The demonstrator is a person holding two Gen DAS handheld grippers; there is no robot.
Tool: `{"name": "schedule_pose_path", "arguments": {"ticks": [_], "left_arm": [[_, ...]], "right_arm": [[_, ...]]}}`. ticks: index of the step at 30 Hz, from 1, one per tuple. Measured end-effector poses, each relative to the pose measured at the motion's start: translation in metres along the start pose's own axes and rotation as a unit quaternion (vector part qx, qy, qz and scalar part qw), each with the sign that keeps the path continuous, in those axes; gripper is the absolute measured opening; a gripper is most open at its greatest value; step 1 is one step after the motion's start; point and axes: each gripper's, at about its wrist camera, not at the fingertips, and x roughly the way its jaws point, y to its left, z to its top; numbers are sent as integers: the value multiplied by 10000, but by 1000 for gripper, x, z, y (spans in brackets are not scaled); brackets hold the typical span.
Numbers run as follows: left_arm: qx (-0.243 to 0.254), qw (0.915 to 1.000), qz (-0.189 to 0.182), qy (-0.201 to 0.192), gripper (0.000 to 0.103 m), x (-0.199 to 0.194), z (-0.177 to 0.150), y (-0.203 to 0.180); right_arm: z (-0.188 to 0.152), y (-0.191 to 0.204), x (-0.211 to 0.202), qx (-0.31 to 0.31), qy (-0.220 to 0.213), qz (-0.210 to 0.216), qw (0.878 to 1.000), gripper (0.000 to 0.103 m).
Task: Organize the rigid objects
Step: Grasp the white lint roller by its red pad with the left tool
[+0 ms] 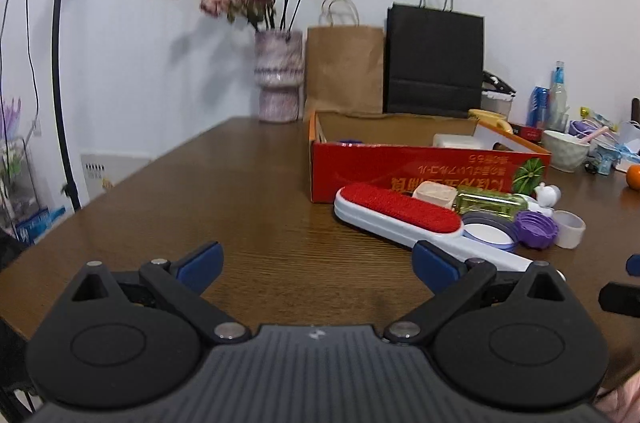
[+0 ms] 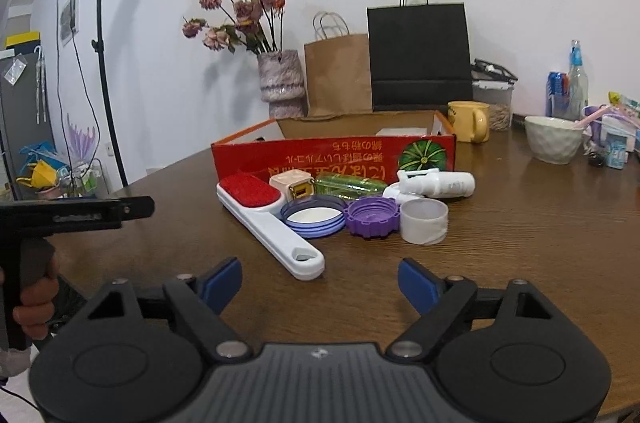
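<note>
Both grippers hang low over the brown table (image 2: 540, 223) with nothing in them. The left gripper (image 1: 318, 267) has its blue pads spread wide apart over bare wood, and the right gripper (image 2: 320, 283) is spread just as wide, pointing at a small huddle of objects. That huddle sits just in front of the red box (image 2: 332, 159), which is open at the top and has a white thing inside I cannot make out. Nearest the right gripper lies a lint brush (image 2: 268, 223), white with a red pad, its handle end angled toward the jaws. Beside it is a blue lid (image 2: 312, 217) lying flat, touching a purple cap (image 2: 372, 217), and next to that a white ring (image 2: 424, 221) standing on its edge. Behind them, against the box, are a beige cube (image 2: 291, 185), a green bottle (image 2: 348, 186) on its side, and a white spray bottle (image 2: 436, 185), also lying down. From the left wrist view the brush (image 1: 396, 217) runs up to the right pad, though I cannot tell whether they touch. Farther back stand a vase (image 2: 280, 83) of dried flowers, a brown bag (image 2: 338, 75), a black bag (image 2: 418, 55), a yellow mug (image 2: 470, 121) and a pale bowl (image 2: 552, 139). A lamp stand (image 2: 104, 63) rises at the left.
</note>
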Motion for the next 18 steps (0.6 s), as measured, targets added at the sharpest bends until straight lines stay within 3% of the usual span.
{"name": "schedule_pose_path", "arguments": {"ticks": [3,5,10,14,18], "left_arm": [[-10,9998,-81,200,103,17,5,-1],[42,9996,-51,290,103,29,10,-3],[32,9986,-121,523,102,67,24,-5],[20,9972,-275,697,93,97,38,-10],[9,9961,-317,818,81,121,49,-15]], "right_arm": [[6,-1,15,11,119,61,9999,73],[9,-2,26,-15,227,98,9997,62],[14,-2,50,-112,446,195,9988,57],[19,-3,61,-191,574,272,9978,38],[21,-13,67,-128,629,-13,9979,35]]}}
